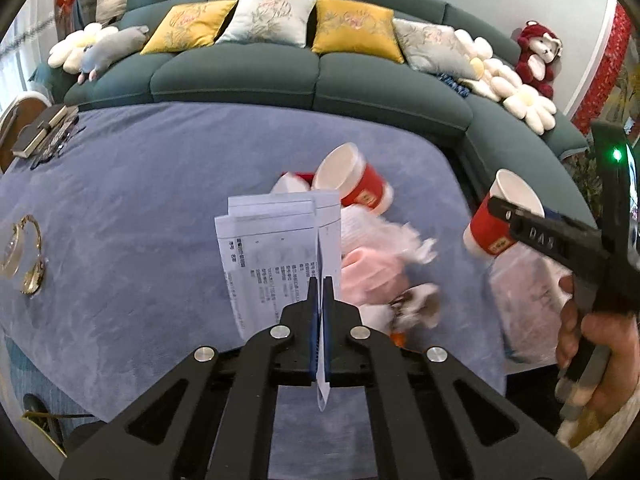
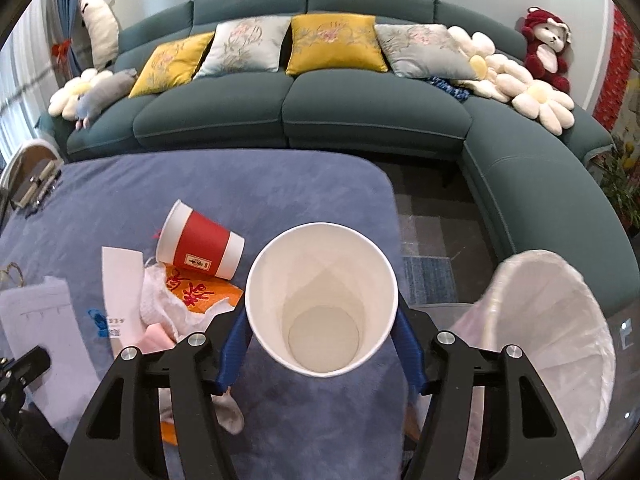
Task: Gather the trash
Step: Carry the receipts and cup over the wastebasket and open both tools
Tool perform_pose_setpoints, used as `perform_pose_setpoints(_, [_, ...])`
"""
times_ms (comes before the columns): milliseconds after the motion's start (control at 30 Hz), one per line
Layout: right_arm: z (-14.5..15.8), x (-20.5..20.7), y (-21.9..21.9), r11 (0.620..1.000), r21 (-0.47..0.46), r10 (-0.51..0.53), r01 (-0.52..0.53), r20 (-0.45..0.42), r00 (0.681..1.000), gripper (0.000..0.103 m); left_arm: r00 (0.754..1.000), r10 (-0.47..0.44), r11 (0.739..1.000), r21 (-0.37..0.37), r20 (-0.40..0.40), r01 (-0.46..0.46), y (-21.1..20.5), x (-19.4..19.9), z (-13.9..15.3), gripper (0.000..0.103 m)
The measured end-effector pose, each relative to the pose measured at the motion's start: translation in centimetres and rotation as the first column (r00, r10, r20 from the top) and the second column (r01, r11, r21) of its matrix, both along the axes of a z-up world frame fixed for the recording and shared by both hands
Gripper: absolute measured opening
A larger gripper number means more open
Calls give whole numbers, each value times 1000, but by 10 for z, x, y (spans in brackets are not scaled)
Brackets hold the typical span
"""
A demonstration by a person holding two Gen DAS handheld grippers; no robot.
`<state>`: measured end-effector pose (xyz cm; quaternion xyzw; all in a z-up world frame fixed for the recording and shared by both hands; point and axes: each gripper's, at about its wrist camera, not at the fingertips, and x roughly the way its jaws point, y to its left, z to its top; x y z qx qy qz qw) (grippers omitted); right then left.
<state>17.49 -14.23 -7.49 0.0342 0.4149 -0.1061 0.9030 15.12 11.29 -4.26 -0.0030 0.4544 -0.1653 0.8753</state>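
Left gripper [image 1: 320, 280]: jaws pinched nearly together on a folded white printed paper sheet [image 1: 276, 248], lifted above the blue-grey cloth-covered table [image 1: 140, 208].

Right gripper [image 2: 322, 320]: blue fingers [image 2: 232, 344] spread wide around a red-and-white paper cup [image 2: 322, 300], mouth facing the camera, held off the table.

White-lined trash bin [image 2: 560, 320] stands just beside the table's right edge, near the held cup (contents not visible from this angle).

Remaining on the table: a second red paper cup lying on its side [image 2: 200, 248], crumpled white tissue [image 2: 160, 300], an orange printed wrapper [image 2: 196, 292], a pink soft item [image 1: 372, 276], more white paper [image 2: 36, 320].

Judgement: collection is early to midway; two items in hand, none seen binned, several left.
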Motion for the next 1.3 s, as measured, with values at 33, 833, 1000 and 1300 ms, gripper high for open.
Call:
perform_pose_setpoints(33, [6,-6,-3,1000,0,-5,5,9,1000,61,1000,-7,1000,-9,9,8,-8,-2,6,1])
perform_pose_setpoints(833, [30,-149,-144,958,31,-286,285,65,956,62,939,-338,939,-49,56,341,-229,-52,40,1])
perform_pose_setpoints(1000, [19,-158,-171,942,41,-336,334,49,941,62,916,-400,914,-62,29,401,-268,-59,29,1])
perform_pose_setpoints(1300, [2,-168,-206,917,65,-397,394,27,918,64,876,-483,874,-76,-15,481,-319,-65,8,3])
